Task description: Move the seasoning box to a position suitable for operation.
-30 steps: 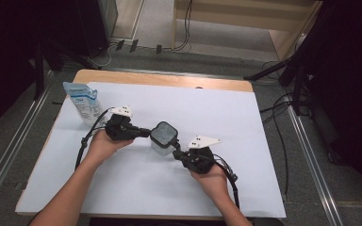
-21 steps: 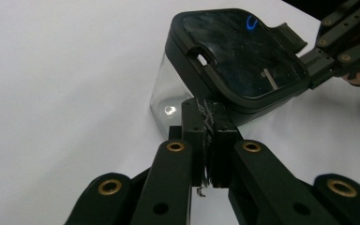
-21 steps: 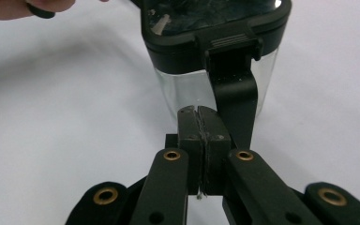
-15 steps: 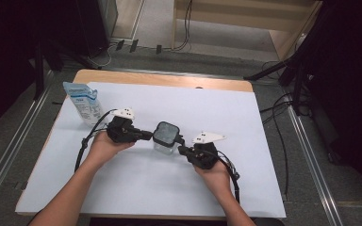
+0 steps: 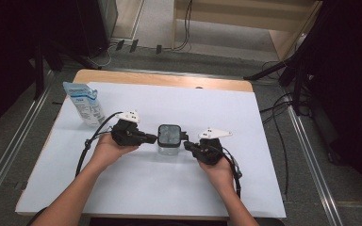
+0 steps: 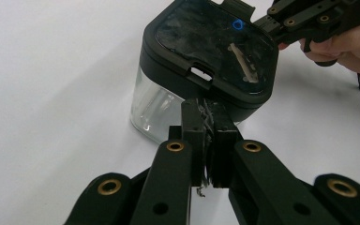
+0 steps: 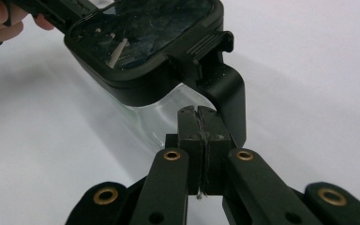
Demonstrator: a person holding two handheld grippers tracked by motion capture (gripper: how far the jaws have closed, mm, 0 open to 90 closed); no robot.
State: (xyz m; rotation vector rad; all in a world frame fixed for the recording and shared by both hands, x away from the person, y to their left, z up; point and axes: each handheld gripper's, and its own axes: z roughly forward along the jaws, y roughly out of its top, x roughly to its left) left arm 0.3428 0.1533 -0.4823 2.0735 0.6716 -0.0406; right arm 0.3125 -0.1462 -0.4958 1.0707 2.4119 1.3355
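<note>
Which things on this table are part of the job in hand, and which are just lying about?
In use:
- clear glass jar with a black square lid
- left gripper, jaws closed at the lid's edge
- right gripper, jaws closed beside the jar's black handle

Lying about:
- blue-and-white carton, far left

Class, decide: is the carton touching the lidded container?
Apart. The high view shows the carton standing near the table's far left corner, with bare white surface and the left claw between it and the container.
</note>
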